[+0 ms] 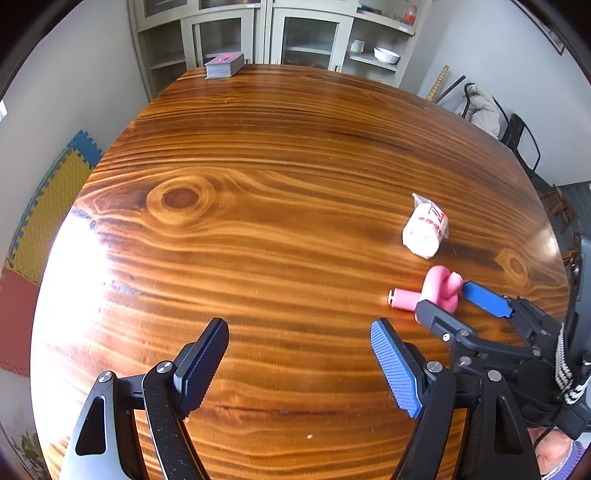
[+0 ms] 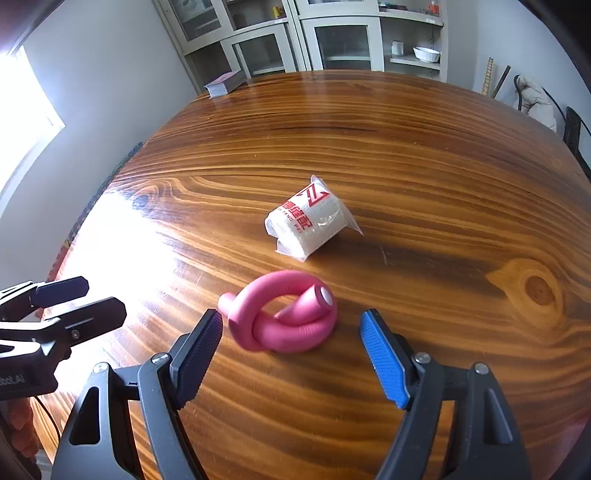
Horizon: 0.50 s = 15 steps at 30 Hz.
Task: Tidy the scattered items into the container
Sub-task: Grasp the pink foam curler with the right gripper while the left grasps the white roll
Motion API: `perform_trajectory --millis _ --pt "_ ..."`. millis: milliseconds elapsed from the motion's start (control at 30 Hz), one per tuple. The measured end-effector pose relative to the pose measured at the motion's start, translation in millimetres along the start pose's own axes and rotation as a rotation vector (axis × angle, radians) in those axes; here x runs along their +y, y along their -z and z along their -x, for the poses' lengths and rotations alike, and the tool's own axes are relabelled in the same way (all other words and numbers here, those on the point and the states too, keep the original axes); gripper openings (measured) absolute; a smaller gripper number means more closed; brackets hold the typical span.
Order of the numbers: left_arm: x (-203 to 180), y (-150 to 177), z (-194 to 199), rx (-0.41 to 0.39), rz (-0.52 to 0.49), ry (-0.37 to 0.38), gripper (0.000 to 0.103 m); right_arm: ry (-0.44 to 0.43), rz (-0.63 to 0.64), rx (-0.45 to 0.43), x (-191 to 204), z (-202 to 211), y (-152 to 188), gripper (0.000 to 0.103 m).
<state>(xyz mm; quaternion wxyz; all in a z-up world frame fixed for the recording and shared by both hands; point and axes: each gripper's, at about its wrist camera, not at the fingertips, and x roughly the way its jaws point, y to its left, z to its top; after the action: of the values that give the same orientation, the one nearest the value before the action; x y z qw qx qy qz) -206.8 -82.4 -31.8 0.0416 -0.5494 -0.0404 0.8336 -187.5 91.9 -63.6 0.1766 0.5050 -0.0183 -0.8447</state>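
Observation:
A pink foam tube tied in a knot (image 2: pixel 284 321) (image 1: pixel 439 284) lies on the wooden table (image 2: pixel 406 166). My right gripper (image 2: pixel 291 317) (image 1: pixel 443 295) is open and hangs just over it, one finger on each side, with the pads clear of the foam. A white roll in clear wrap with red print (image 2: pixel 306 221) (image 1: pixel 424 229) lies on its side just beyond the tube. My left gripper (image 1: pixel 299 350) (image 2: pixel 105 299) is open over bare wood to the left of the tube, with nothing between its fingers. No container shows in either view.
A stack like a pack of cards (image 1: pixel 224 64) (image 2: pixel 225 83) sits at the table's far edge. Behind the table stands a grey glass-door cabinet (image 1: pixel 266 33) with a white bowl (image 1: pixel 386 55). A chair with a pale jacket (image 1: pixel 480 107) is at the right. Coloured foam mats (image 1: pixel 48 206) cover the floor at the left.

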Motion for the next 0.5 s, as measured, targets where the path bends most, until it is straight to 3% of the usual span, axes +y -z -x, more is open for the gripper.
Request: perform_trajectory --millis 200,233,267,300,500 --pt "-7.3 -16.5 -6.7 -0.010 -0.019 0.010 0.081 0.005 0.030 -0.008 3.7 -5.1 1.1 0.081" --pt "-10.2 -19.5 -7.8 -0.012 -0.025 0.014 0.081 0.008 0.035 -0.010 4.0 -4.6 2.1 0.080" --pt "-13.4 -22.5 -9.0 -0.015 -0.032 0.020 0.081 0.009 0.039 -0.015 4.5 -3.9 3.1 0.069" --pt "-17.4 -25.4 -10.2 -0.018 -0.039 0.027 0.081 0.001 0.041 -0.016 4.5 -2.4 4.3 0.067" --pt "-50.5 -41.5 -20.5 -0.027 -0.105 0.075 0.081 0.025 0.027 -0.041 -4.7 17.5 15.9 0.066"
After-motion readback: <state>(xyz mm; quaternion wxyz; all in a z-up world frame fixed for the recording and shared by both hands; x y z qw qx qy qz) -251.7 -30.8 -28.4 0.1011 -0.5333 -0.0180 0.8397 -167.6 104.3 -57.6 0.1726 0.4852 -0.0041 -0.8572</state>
